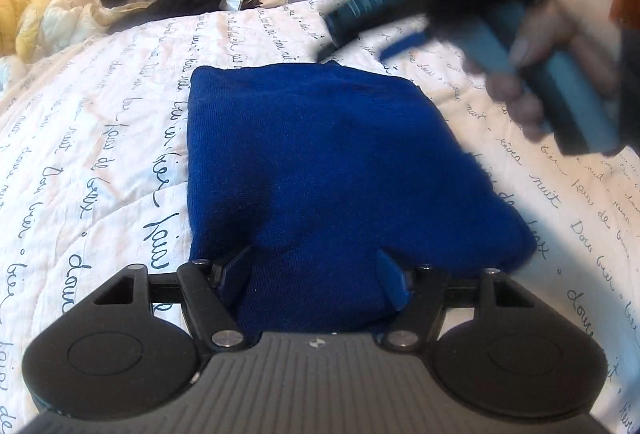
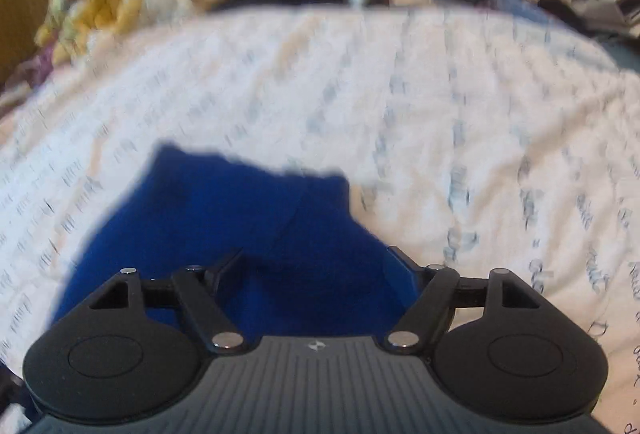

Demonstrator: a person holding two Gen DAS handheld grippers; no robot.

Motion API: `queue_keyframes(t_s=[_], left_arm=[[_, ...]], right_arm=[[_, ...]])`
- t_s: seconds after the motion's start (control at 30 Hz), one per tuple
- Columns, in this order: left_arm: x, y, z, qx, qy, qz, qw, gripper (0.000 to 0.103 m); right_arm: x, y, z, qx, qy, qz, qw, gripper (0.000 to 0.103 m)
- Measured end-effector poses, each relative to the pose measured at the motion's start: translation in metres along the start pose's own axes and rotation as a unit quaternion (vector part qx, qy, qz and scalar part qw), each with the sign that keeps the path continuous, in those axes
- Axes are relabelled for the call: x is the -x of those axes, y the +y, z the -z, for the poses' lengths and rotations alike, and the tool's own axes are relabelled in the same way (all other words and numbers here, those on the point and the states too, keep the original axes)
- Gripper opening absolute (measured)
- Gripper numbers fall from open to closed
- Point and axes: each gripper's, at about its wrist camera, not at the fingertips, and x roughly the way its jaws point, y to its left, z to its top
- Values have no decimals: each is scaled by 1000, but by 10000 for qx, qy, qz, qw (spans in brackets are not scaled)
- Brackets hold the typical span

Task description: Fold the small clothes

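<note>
The left claw (image 1: 314, 274) stood wide, gripping nothing, over the near edge of the folded blue garment (image 1: 332, 158) on the bed (image 1: 100, 138). Beyond it, right, the right claw (image 1: 362, 48) hovered wide, empty.

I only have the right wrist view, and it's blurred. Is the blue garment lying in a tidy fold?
Observer: In the left wrist view, the blue garment lies as one flat, roughly rectangular fold on the bedspread.
Operator: Is the left gripper holding it?
Observer: No, the left gripper is open, astride the garment's near edge.
Operator: And the right gripper, seen from outside?
Observer: The right gripper is in the air past the far right corner, open and empty.
</note>
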Motion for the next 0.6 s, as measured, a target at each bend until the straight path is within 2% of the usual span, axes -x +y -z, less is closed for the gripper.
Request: queue_keyframes(t_s=[0.03,0.1,0.17,0.2,0.23,0.27,0.37,0.43,0.5,0.53,0.6], left_arm=[[-1,-1,0,-27,-5,-2,10000,70],[-1,-2,0,-50,-13,-7,10000,71],[0,-2,1,-26,-33,8,10000,71],[0,-1,2,-23,-49,9,10000,72],[1,-1,3,-38,-75,5,10000,72],[1,-1,5,-57,-102,9,9999,72],[15,7,9,102,-270,55,9996,71],[30,15,14,210,-454,2,9987,72],[39,30,16,437,-520,36,9977,83],[38,39,15,596,-471,131,9970,84],[30,60,3,978,-372,286,9941,84]], right_arm=[[12,-1,5,46,-52,-297,9995,76],[2,20,-1,180,162,-660,9975,76],[-25,36,1,425,569,-709,9950,75],[-45,37,10,536,871,-569,9931,75],[-52,33,21,710,443,-648,9944,83],[-60,32,22,780,356,-643,9942,88],[-53,28,15,408,540,-627,9957,88],[-20,15,21,37,256,-770,9967,88],[18,-5,34,-407,-99,-1081,9933,89],[38,-23,45,-750,-209,-1280,9887,89],[52,-54,62,-1334,-185,-1453,9802,90]])
